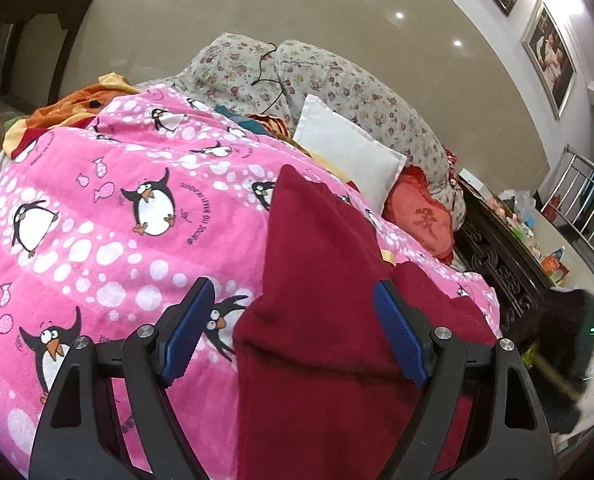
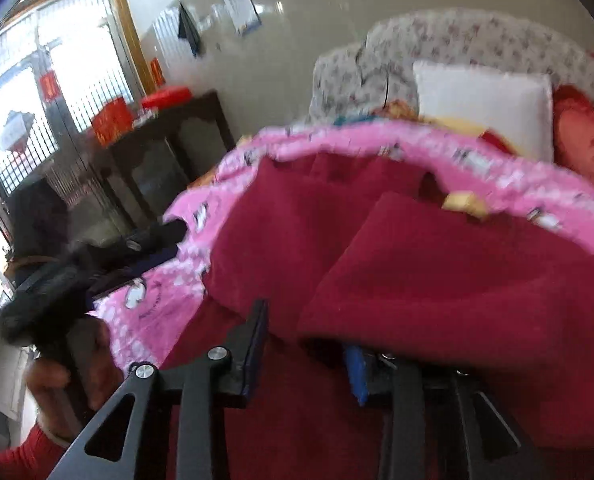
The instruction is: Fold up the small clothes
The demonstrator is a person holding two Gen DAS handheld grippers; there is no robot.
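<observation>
A dark red garment (image 1: 317, 320) lies on the pink penguin blanket (image 1: 97, 220), with one corner raised to a point. My left gripper (image 1: 293, 284) stands open just above it. The cloth lies against its right pad, while its left pad is clear over the blanket. The right wrist view is blurred. There the same red garment (image 2: 437, 272) is bunched, and a fold of it drapes over the right finger of my right gripper (image 2: 305, 332). Those jaws stand partly apart with nothing pressed between the pads. A hand (image 2: 57, 372) holds the left gripper (image 2: 53, 284) at the left.
A white pillow (image 1: 349, 156), floral pillows (image 1: 337, 76) and a red cushion (image 1: 421, 216) lie at the head of the bed. A dark carved bedside cabinet (image 1: 497, 256) with clutter stands to the right. An orange cloth (image 1: 77, 104) lies at the far left. Another dark cabinet (image 2: 169, 152) stands by the window.
</observation>
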